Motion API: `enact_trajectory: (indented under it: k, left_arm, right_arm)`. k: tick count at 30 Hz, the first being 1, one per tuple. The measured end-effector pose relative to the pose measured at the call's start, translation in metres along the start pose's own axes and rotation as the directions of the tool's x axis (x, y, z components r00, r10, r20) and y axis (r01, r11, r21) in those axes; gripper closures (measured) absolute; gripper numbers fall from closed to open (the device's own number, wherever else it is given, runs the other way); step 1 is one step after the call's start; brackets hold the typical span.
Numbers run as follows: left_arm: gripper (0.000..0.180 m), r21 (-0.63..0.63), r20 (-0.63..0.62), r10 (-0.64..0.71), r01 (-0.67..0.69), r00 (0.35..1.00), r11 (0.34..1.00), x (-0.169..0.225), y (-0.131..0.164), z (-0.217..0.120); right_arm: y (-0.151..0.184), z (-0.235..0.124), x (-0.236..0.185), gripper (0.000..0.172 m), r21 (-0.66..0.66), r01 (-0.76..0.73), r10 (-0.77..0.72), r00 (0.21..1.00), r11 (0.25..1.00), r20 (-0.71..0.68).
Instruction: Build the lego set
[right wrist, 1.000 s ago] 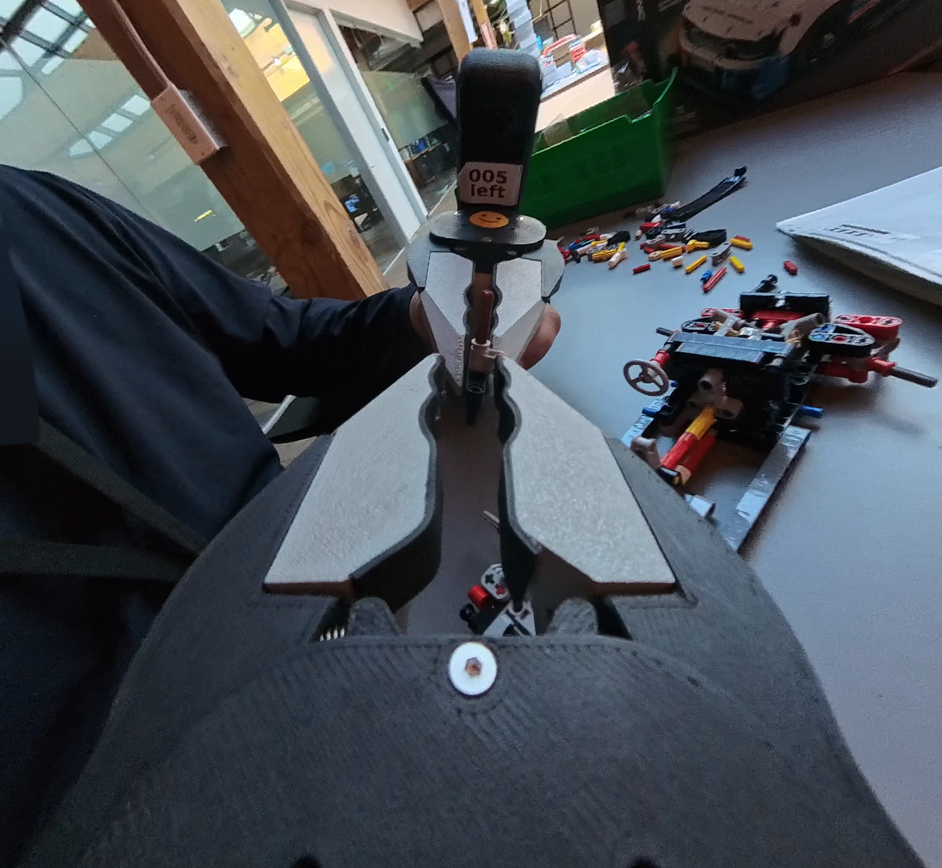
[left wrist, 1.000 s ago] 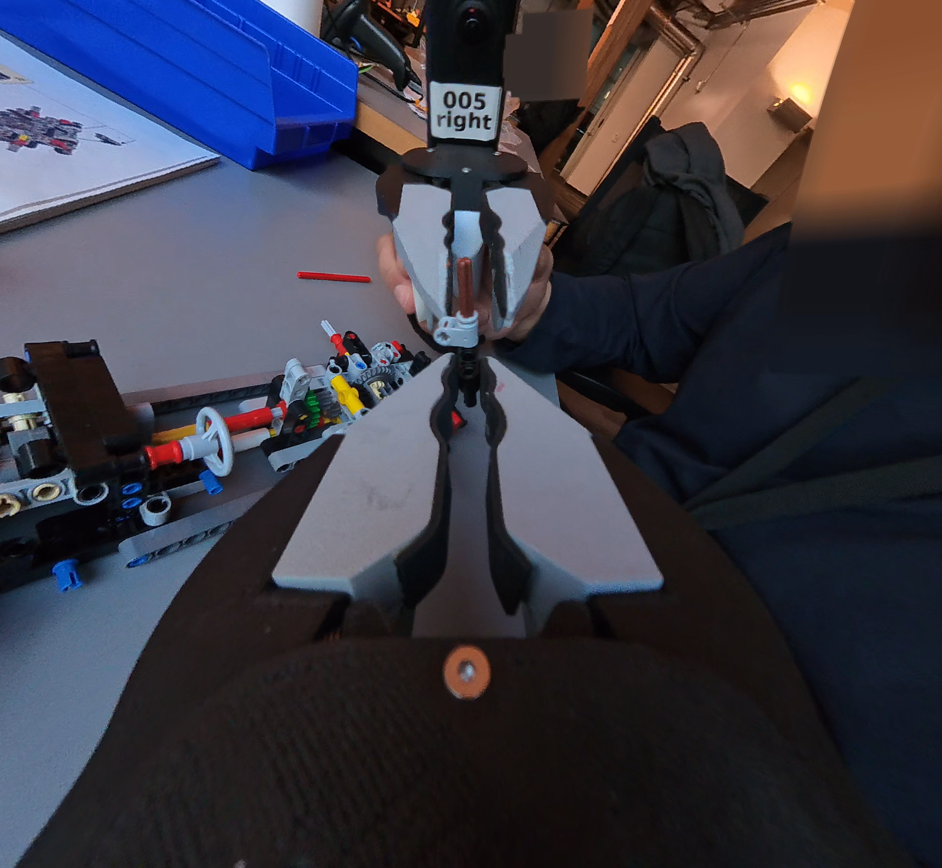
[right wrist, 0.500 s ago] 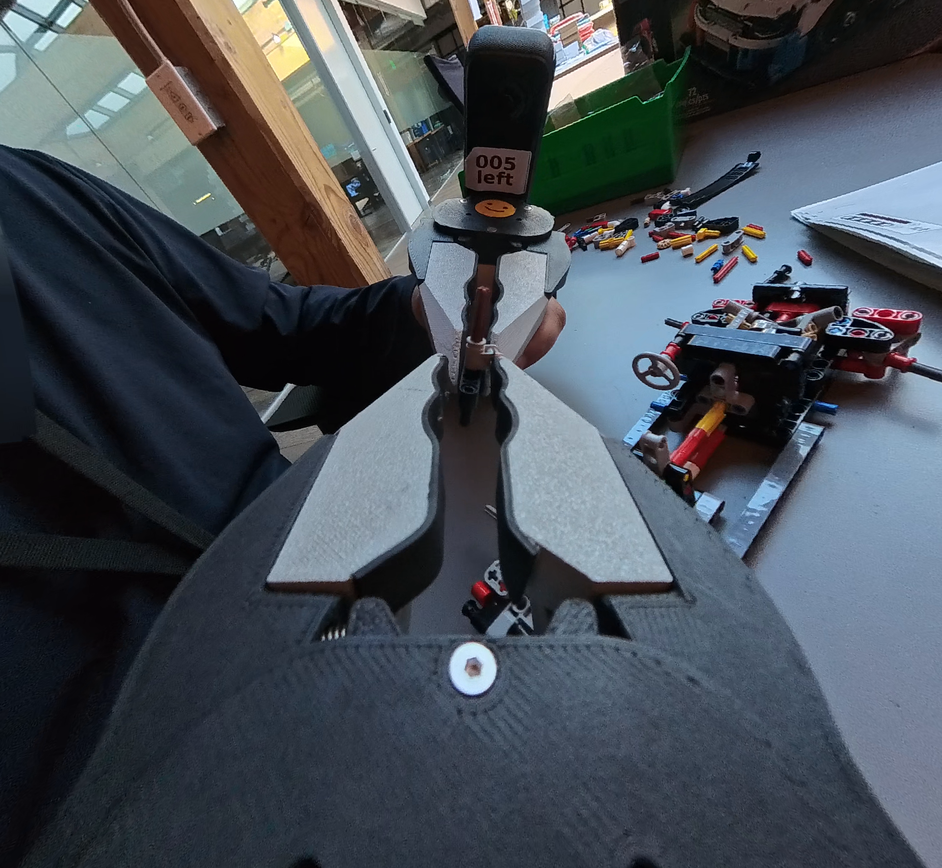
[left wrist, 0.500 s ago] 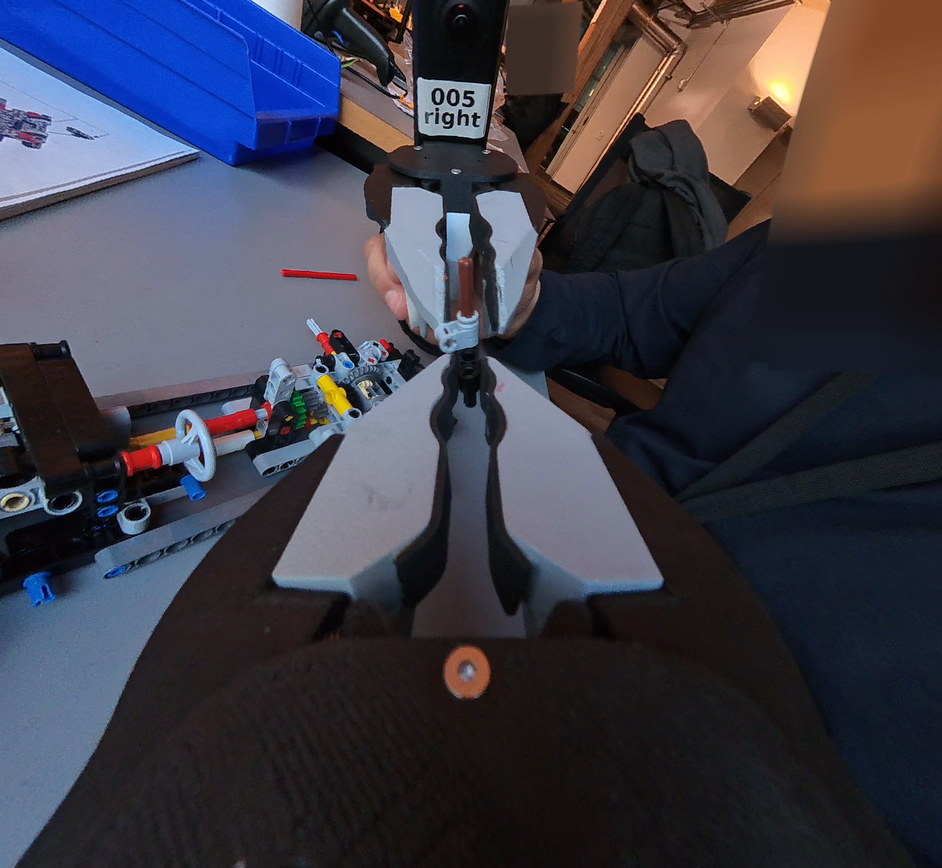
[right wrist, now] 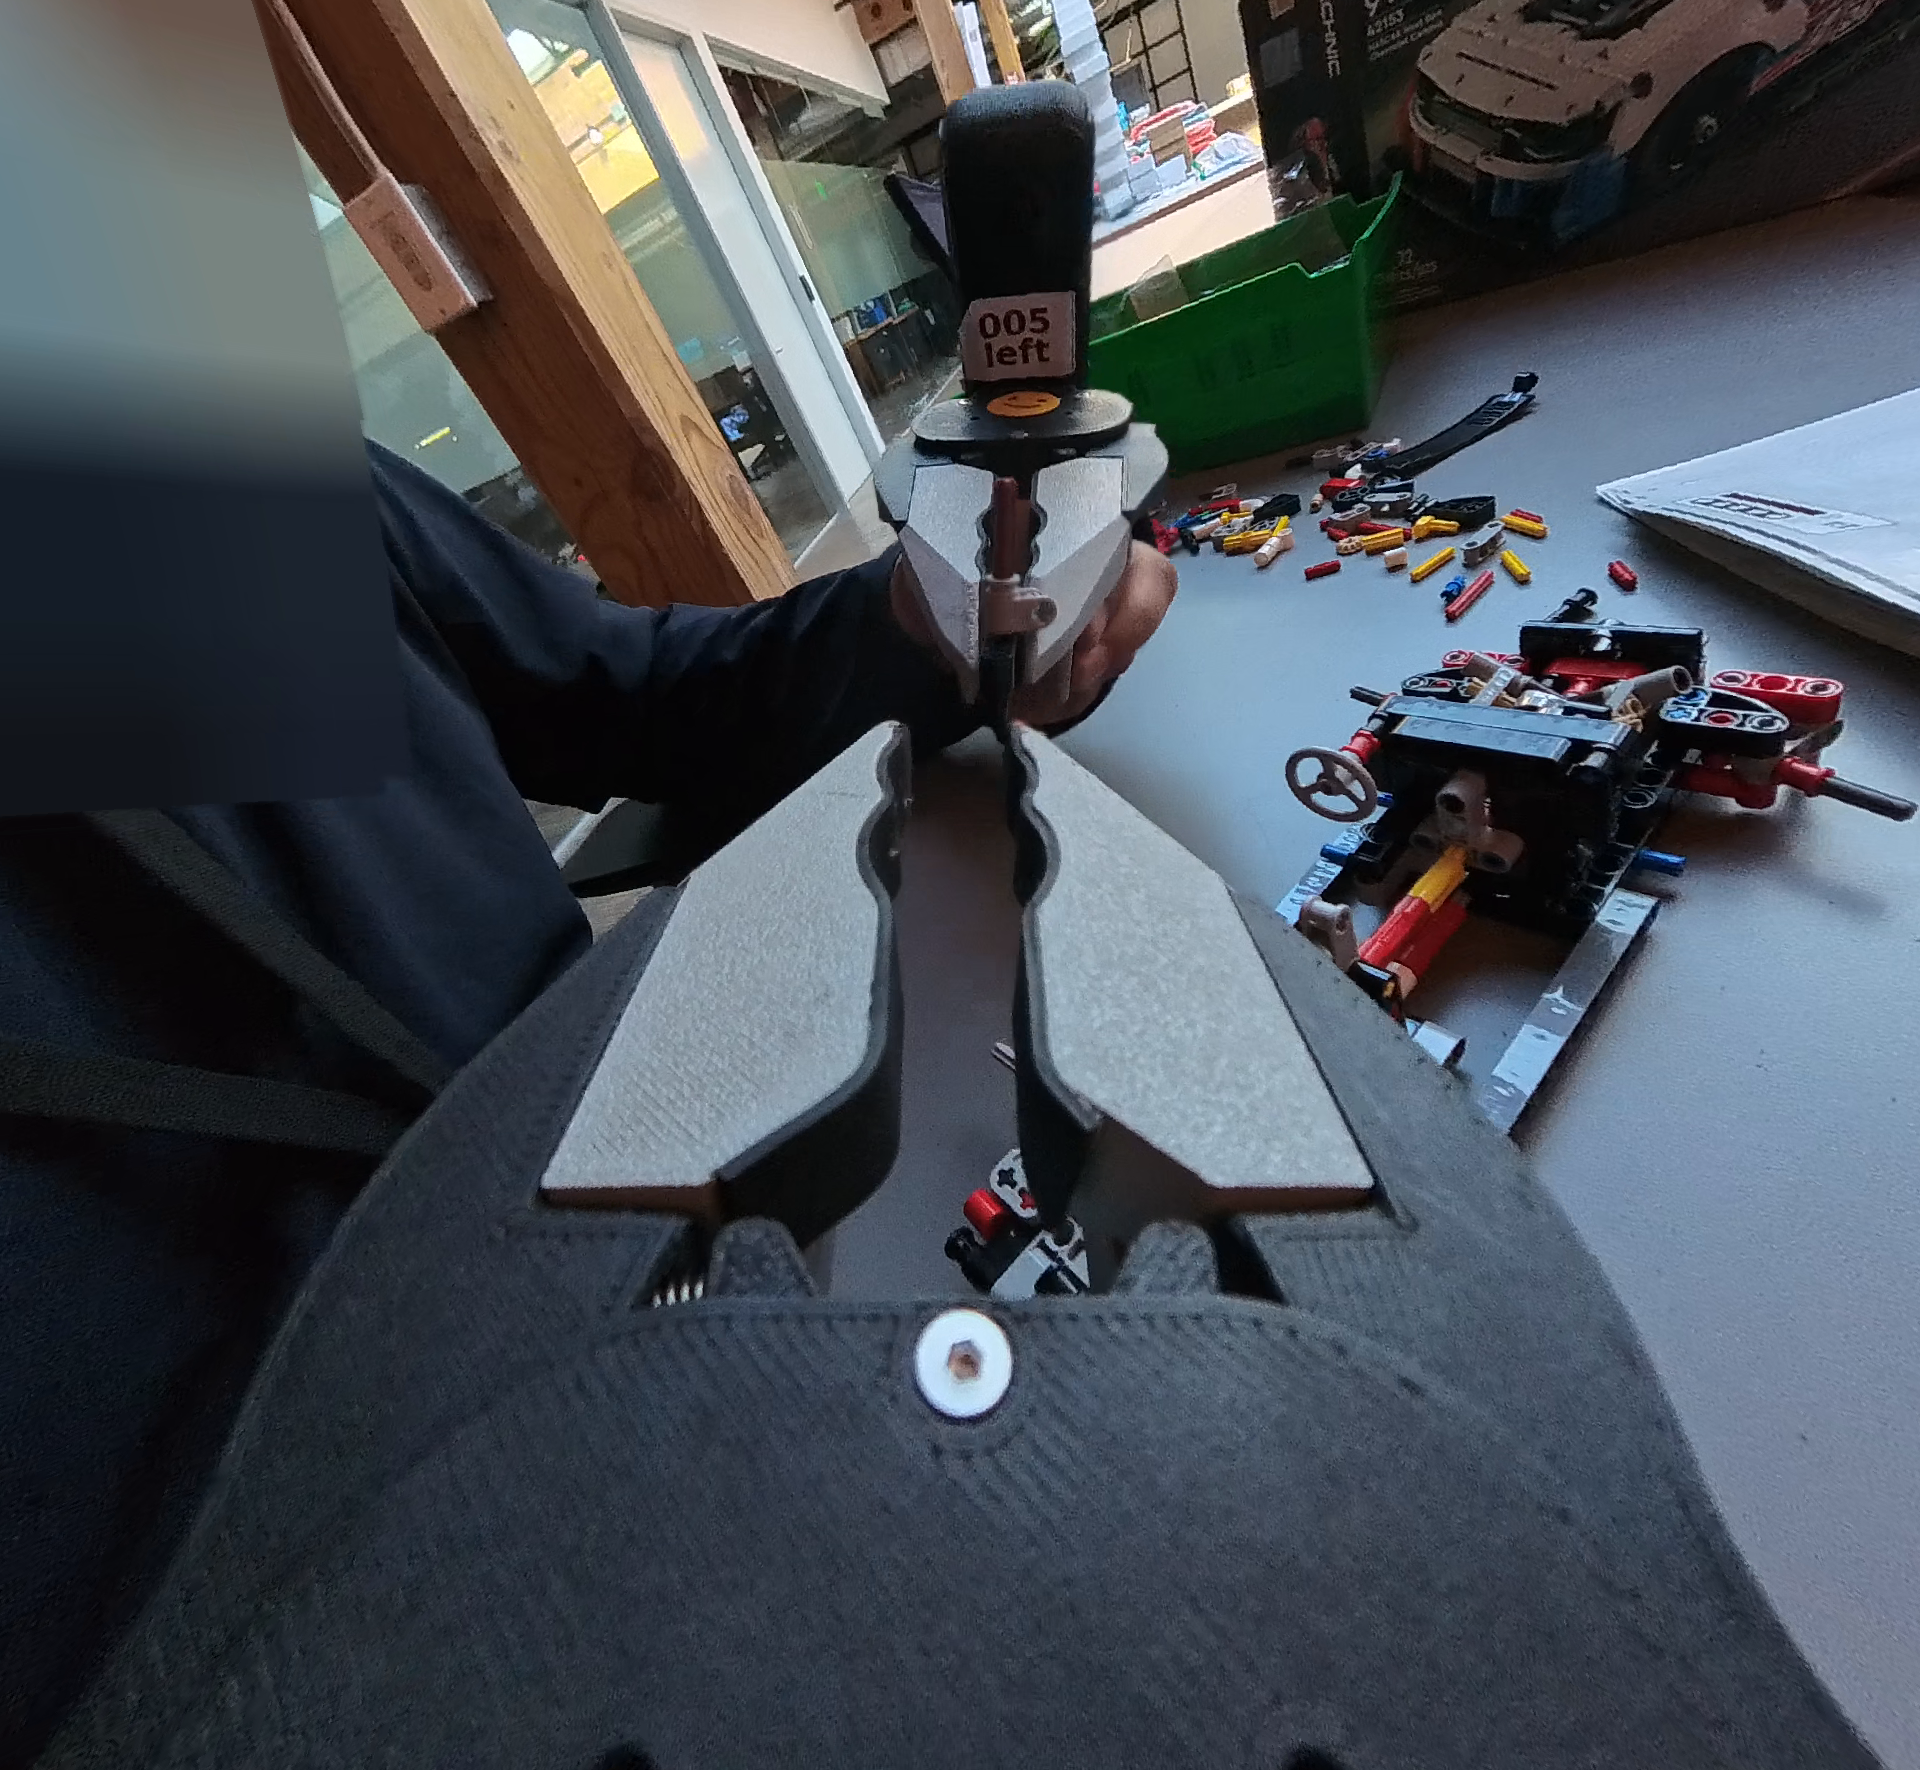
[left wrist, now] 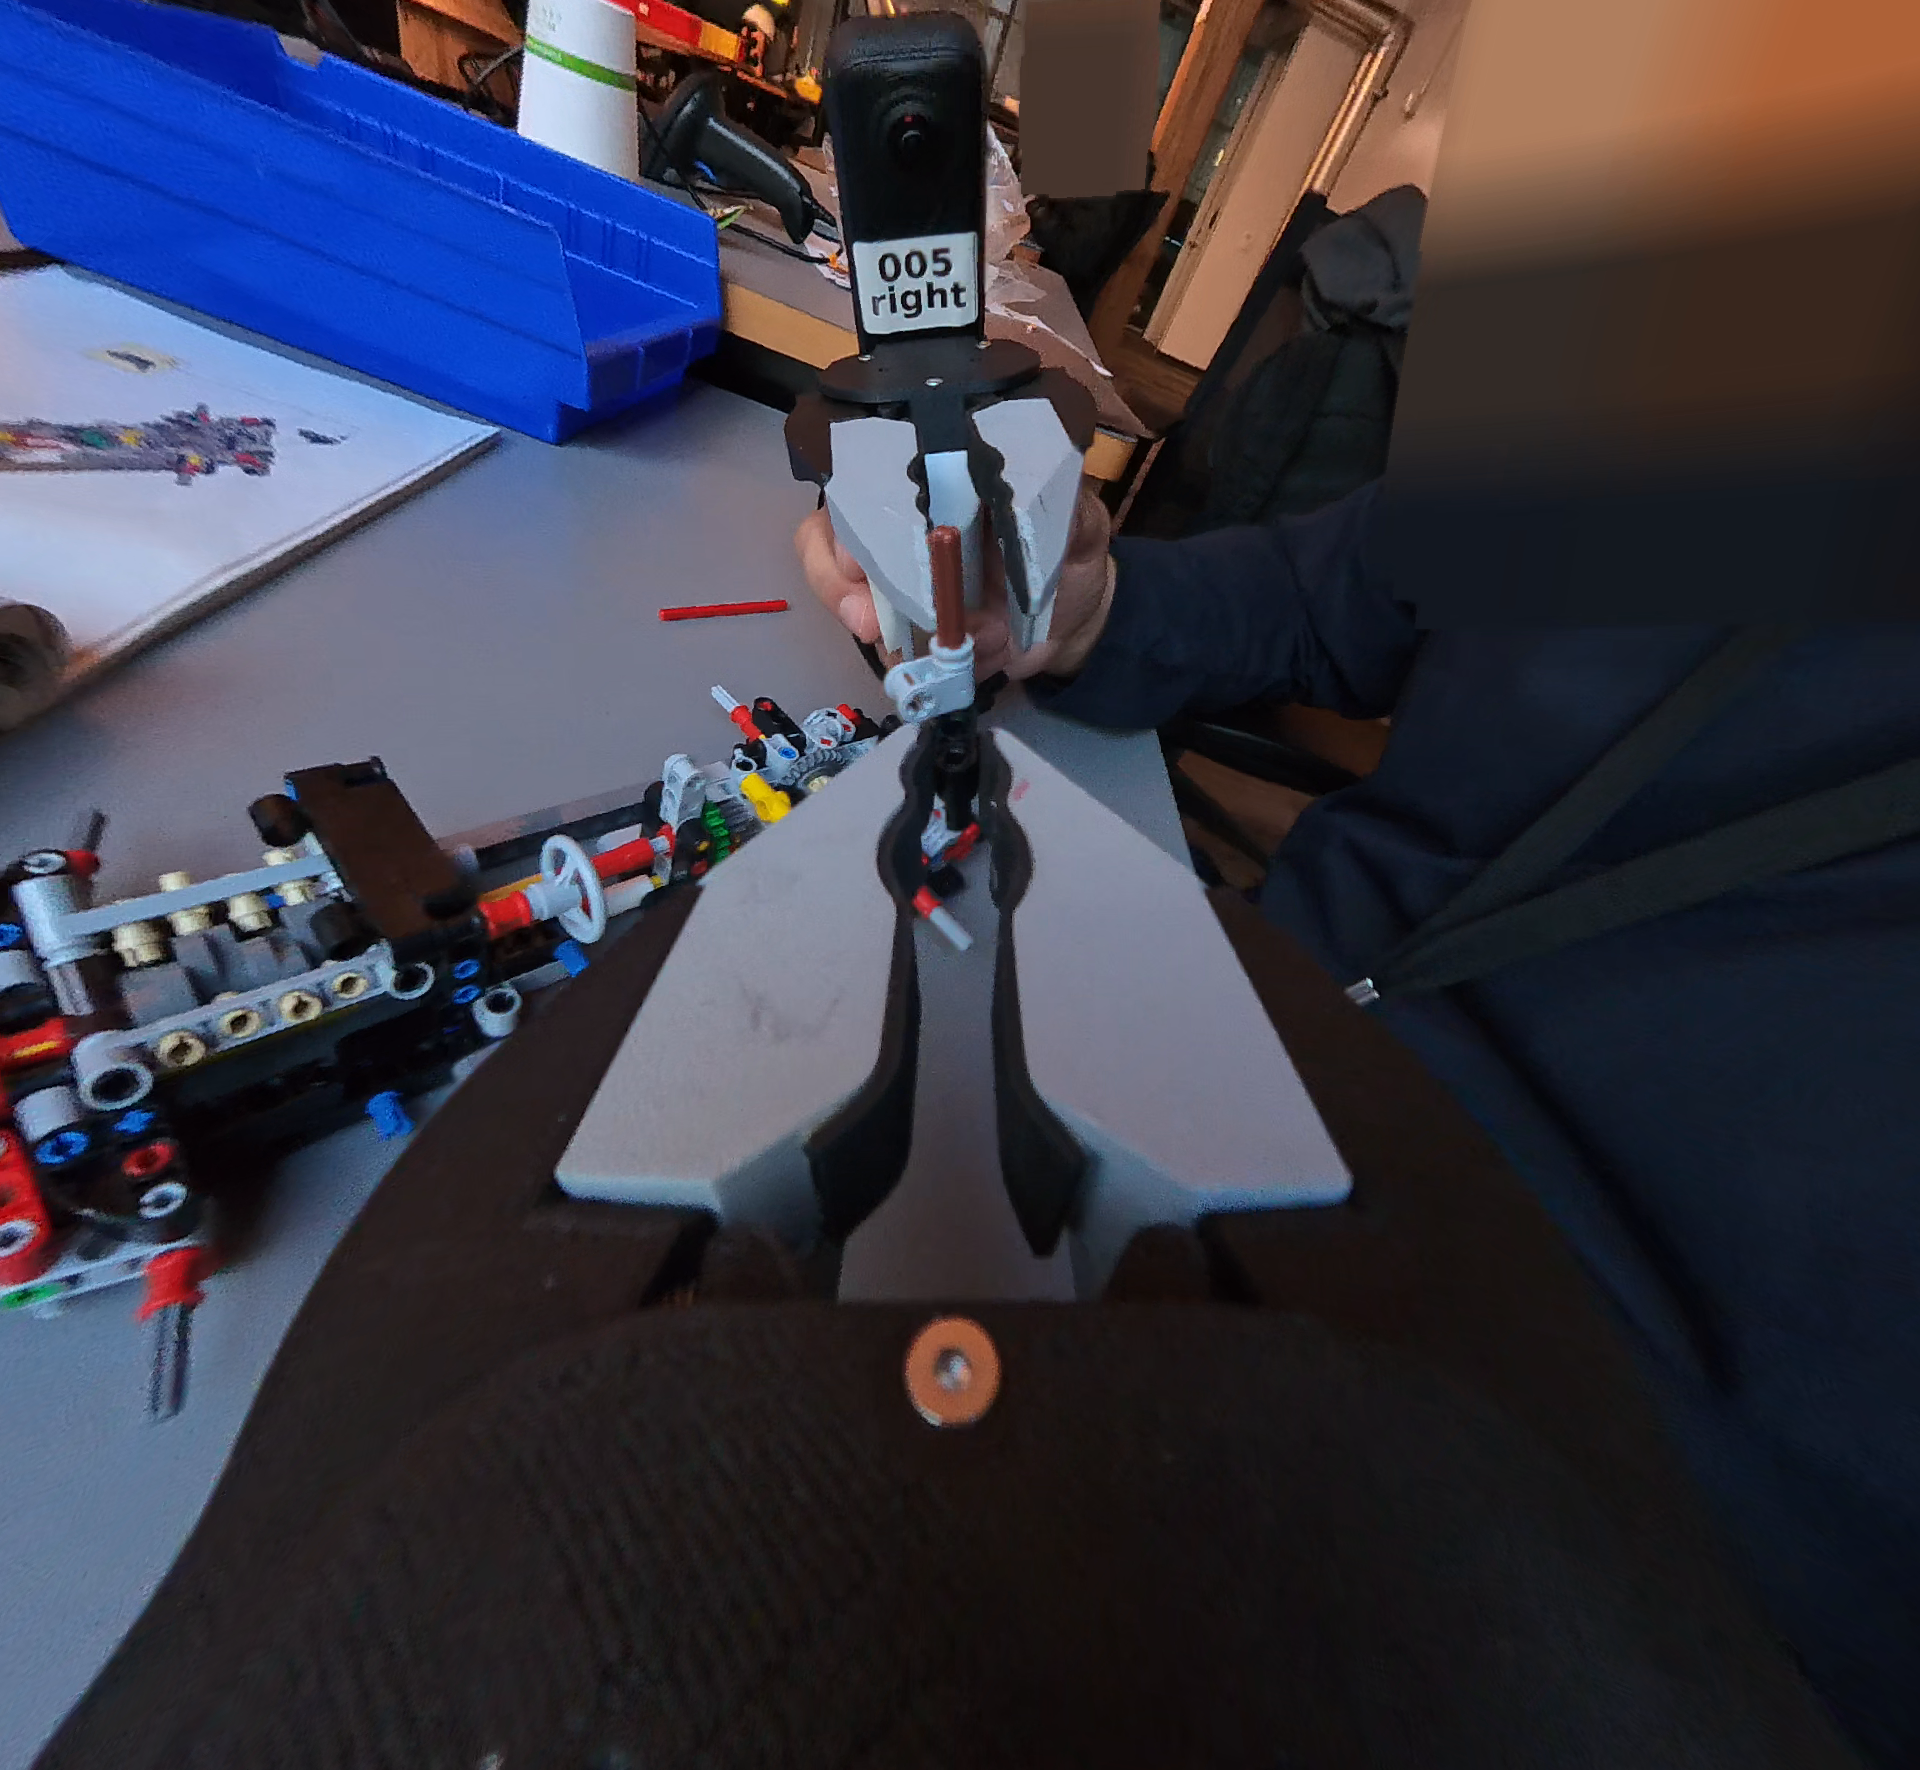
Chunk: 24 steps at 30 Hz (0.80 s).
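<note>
My left gripper (left wrist: 951,754) is shut on a small black piece (left wrist: 954,749). The piece carries an upright brown axle (left wrist: 945,582) with a light grey connector (left wrist: 928,681) on it. My right gripper (right wrist: 958,744) faces it with its jaws apart and nothing between the pads. Its right fingertip (right wrist: 1023,754) is just short of the black piece (right wrist: 997,671). The right wrist view shows the left gripper (right wrist: 992,681) head-on, with the brown axle (right wrist: 1004,536) and the connector (right wrist: 1016,614) in front of its jaws. The right gripper (left wrist: 961,634) stands open behind the axle in the left wrist view.
A partly built brick car chassis (left wrist: 312,941) (right wrist: 1538,764) lies on the grey table (left wrist: 468,598). Around it are a blue bin (left wrist: 364,193), an instruction booklet (left wrist: 156,473), a red axle (left wrist: 722,611), loose parts (right wrist: 1382,525), a green bin (right wrist: 1247,349) and the person's dark-clothed body (left wrist: 1558,1097). Left and right tips are no more than a few centimetres apart.
The black piece stood between my right fingertips before and now lies just beyond them; the two grippers have drawn slightly apart. The left gripper keeps its hold on the axle assembly.
</note>
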<state>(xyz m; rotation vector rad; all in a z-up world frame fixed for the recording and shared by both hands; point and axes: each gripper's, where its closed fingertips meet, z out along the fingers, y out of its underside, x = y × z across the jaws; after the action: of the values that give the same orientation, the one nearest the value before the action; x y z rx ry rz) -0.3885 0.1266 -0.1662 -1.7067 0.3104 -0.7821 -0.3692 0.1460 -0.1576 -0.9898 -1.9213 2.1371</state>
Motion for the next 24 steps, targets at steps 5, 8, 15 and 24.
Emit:
enact_trajectory:
  k: [5,8,15,24]
  left_arm:
    - [0.175,0.024,-0.030,0.044,-0.044,0.999,0.999,0.001,0.003,-0.012]
    - [0.175,0.058,-0.060,-0.006,0.010,0.998,0.998,-0.004,0.005,-0.015]
    - [0.176,0.108,-0.002,0.012,-0.012,1.000,0.994,-0.013,-0.002,-0.017]
    - [0.176,0.186,0.118,-0.095,0.072,0.988,0.980,-0.041,-0.011,-0.031]
  right_arm:
    - [0.000,-0.002,-0.002,0.157,-0.005,0.022,-0.022,1.000,1.000,-0.001]
    - [0.000,-0.002,-0.001,0.157,-0.011,0.029,-0.029,1.000,1.000,-0.007]
    - [-0.004,-0.009,0.007,0.157,0.013,0.024,-0.023,0.999,1.000,-0.032]
    - [-0.008,-0.018,0.021,0.157,0.037,0.035,-0.032,0.997,0.999,-0.068]
